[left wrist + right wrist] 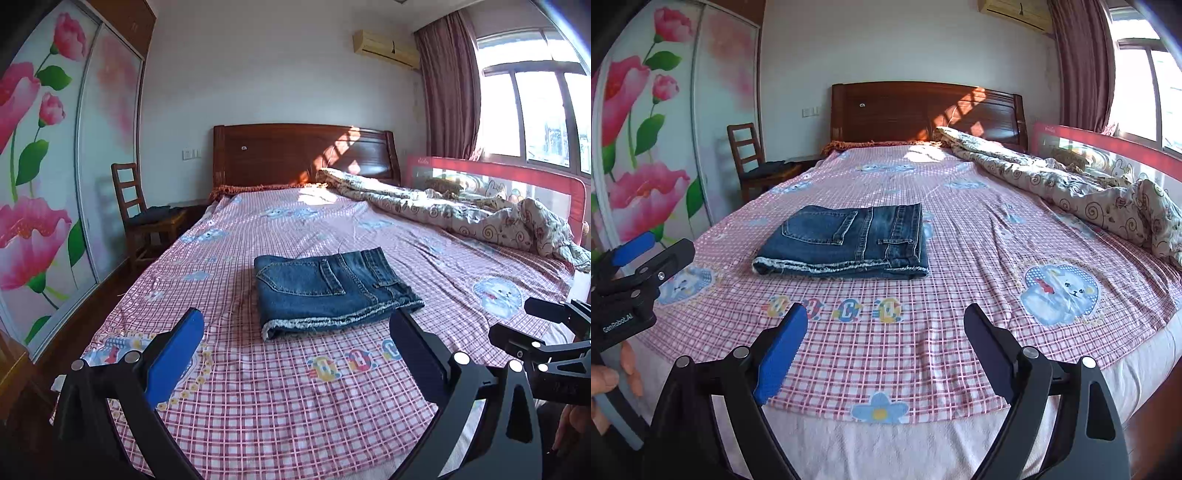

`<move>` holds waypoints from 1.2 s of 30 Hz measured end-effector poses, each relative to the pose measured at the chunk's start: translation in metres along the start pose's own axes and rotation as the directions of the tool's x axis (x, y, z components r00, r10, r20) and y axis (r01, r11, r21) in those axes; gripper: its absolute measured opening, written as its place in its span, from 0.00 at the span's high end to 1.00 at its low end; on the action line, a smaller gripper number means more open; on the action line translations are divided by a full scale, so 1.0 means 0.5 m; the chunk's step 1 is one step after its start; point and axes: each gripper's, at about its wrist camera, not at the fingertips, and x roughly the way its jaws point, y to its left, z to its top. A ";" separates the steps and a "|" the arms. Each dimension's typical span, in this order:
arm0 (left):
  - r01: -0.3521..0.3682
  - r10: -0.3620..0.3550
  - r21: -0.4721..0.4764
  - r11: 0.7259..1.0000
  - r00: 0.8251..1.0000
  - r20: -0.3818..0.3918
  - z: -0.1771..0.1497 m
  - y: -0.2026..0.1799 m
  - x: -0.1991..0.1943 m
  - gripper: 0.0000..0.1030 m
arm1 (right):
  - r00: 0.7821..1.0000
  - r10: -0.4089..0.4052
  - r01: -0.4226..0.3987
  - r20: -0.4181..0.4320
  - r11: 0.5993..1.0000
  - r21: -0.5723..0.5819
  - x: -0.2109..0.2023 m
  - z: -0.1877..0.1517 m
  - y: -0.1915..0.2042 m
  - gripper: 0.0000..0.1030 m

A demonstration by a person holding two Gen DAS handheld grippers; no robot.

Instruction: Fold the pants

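Blue denim pants [332, 291] lie folded into a compact rectangle on the pink checked bedsheet [295, 398], back pocket up and frayed hem toward me; they also show in the right wrist view, where the pants [846, 242] sit mid-bed. My left gripper [295, 325] hangs open just short of the near edge of the pants, nothing between its blue pads. My right gripper [884, 321] is open too, held back over the foot of the bed with empty jaws. In each view the other gripper shows at the edge of the picture.
A crumpled patterned quilt [480, 218] lies along the right side against a red bed rail [498, 173]. A wooden chair [144, 218] stands left of the bed by the flowered wardrobe [40, 166]. The wooden headboard [303, 155] is at the far end.
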 end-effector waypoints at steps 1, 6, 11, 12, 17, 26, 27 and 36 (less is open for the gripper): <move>0.006 -0.006 -0.007 1.000 1.000 0.016 0.002 0.001 0.001 0.02 | 1.000 -0.003 0.003 0.000 1.000 0.005 0.001 0.004 -0.001 0.17; -0.012 0.012 0.007 1.000 0.998 0.054 0.009 0.000 0.013 0.02 | 1.000 -0.007 0.006 0.008 0.999 0.042 0.011 0.025 -0.015 0.17; -0.011 0.011 0.009 1.000 0.997 0.073 0.002 0.000 0.026 0.02 | 1.000 -0.013 0.012 0.021 0.998 0.059 0.017 0.040 -0.021 0.17; -0.005 0.005 0.008 1.000 0.997 0.071 -0.001 -0.003 0.030 0.02 | 1.000 -0.008 0.007 0.029 0.998 0.057 0.017 0.041 -0.020 0.17; 0.048 -0.047 -0.003 0.999 0.997 0.061 -0.021 -0.010 0.038 0.02 | 0.998 0.023 -0.025 0.061 0.999 0.041 0.023 0.044 -0.014 0.17; 0.066 -0.065 -0.010 0.998 0.997 0.051 -0.023 0.006 0.056 0.03 | 0.999 0.027 -0.029 0.043 0.999 0.038 0.041 0.033 -0.022 0.17; 0.075 -0.074 -0.017 0.997 0.996 0.054 -0.022 0.009 0.057 0.03 | 0.998 0.030 -0.032 0.047 0.999 0.037 0.041 0.033 -0.023 0.17; 0.112 -0.112 -0.006 0.994 0.992 0.058 -0.021 0.001 0.059 0.03 | 0.998 0.038 -0.039 0.047 0.999 0.017 0.049 0.035 -0.020 0.17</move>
